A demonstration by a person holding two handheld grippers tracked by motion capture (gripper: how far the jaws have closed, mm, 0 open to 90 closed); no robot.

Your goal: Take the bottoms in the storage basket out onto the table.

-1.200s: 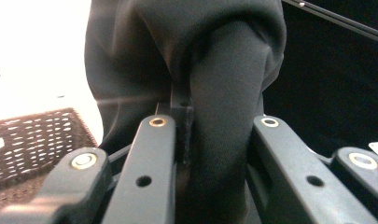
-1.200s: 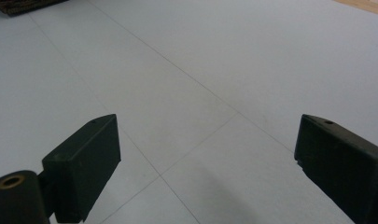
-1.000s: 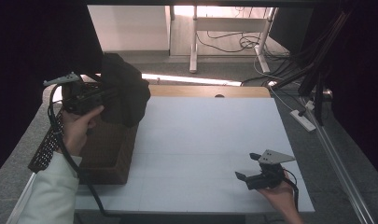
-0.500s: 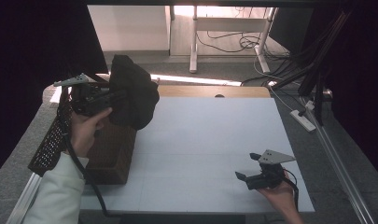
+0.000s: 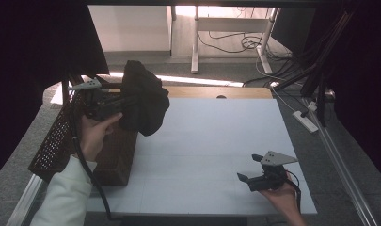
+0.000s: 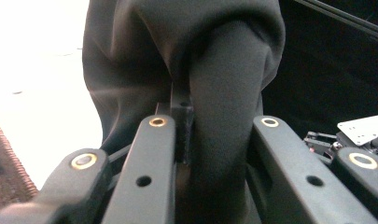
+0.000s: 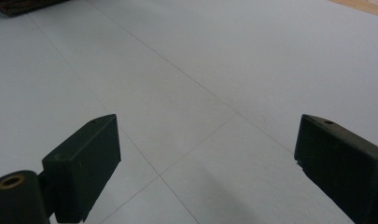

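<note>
One dark garment [image 5: 143,99] hangs bunched from the left gripper [image 5: 116,101], jaws clamped on a fold — held above the basket's [image 5: 56,141] right edge, over the table's [image 5: 211,141] left side. Right gripper [image 5: 249,176] rests well apart at the near right — jaws wide, nothing held. Left hand is nearer.

Dim room, daylight glaring from behind the table [image 5: 216,141]; black cloth [image 6: 177,70] blurs close, background washed out white
</note>
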